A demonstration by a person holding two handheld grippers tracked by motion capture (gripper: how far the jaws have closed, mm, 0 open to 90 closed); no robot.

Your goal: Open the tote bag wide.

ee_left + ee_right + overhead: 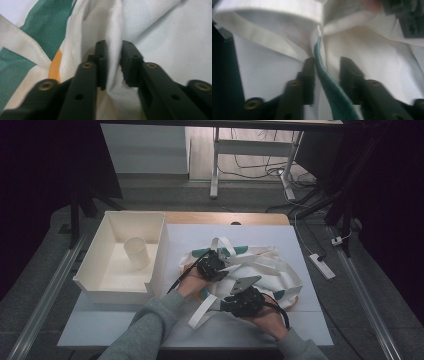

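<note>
Between my left gripper (113,63) jaws stands a raised fold of the white tote bag (160,35); the pads sit close on either side of it and appear to pinch the cloth. Green and orange print patches lie to the left of that fold. On my right gripper (327,72) the jaws are narrowed around a green-edged ridge of the same bag, with a slim gap visible on each side, so I cannot tell whether the pads press on it. Beyond those jaws, a white webbing handle (287,8) loops across the top of the right gripper view.

From the high view, I see the left gripper (212,266) at the bag's (280,270) left part and the right gripper (243,301) at its near edge, the two close together. One handle strap (202,312) trails toward the near table edge. Left of the bag, touching the white mat (210,232), stands a white open bin (112,292) holding an upright white cup (136,252)
</note>
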